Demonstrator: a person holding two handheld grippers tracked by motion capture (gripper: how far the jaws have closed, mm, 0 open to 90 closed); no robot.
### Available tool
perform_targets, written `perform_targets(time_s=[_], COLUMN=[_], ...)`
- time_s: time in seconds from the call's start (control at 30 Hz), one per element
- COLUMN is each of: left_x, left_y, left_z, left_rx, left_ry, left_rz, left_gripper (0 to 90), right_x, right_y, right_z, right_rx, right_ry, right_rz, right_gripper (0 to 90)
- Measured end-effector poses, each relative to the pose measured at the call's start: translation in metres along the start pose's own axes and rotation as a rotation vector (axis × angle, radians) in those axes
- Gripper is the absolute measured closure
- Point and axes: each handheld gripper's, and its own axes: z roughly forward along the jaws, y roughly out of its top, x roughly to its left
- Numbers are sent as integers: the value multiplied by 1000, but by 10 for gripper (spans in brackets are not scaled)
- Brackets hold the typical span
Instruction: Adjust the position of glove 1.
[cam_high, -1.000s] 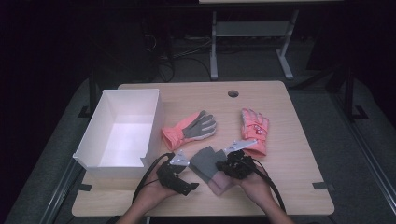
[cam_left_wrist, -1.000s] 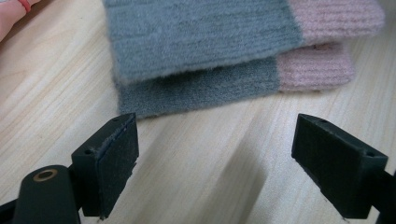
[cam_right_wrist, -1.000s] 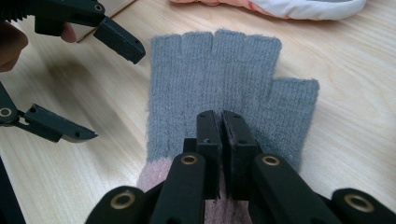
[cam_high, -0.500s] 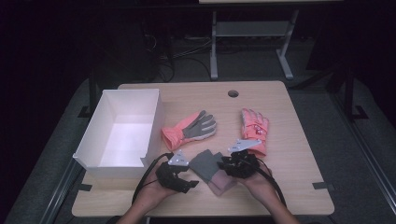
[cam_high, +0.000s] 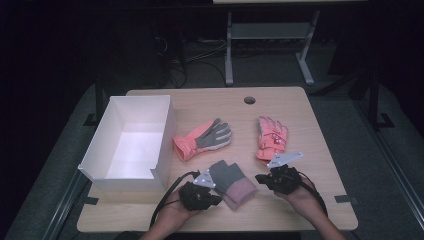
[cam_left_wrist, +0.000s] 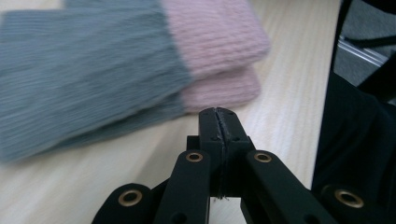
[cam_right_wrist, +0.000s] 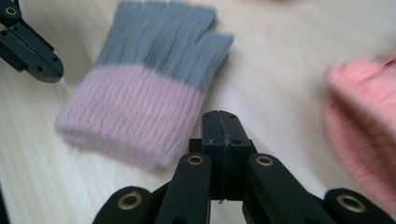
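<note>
Knit gloves (cam_high: 231, 183), grey with pink cuffs, lie stacked between both grippers' closed, empty fingers (cam_left_wrist: 218, 122).

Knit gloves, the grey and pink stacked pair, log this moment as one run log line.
grey-and-pink knit gloves: stacked, near table edge | left gripper: shut, empty, beside cuffs | right gripper: shut, empty, beside cuffs | white box: nothing inside

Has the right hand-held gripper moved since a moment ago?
Yes. The right hand-held gripper has drawn right, away from the knit gloves, which lie near the white box.
</note>
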Motion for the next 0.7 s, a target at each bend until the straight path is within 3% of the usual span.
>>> perform_targets(time_s=[0.1,0.37,0.7], left_x=[-6,-6,-5], left_y=[4,9,10], left_z=[11,20,22], left_rx=[17,48,55], left_ry=[-11,-17,-17], left_rz=[29,29,24], left_gripper=[896,896,896], right_x=[1,3,7], right_y=[-1,-1,-1], right_z=[3,11,10], right_rx=[24,70,79], right_ry=[-2,5,49], right_rz=[-11,-19,-32], right_gripper=[900,899,900])
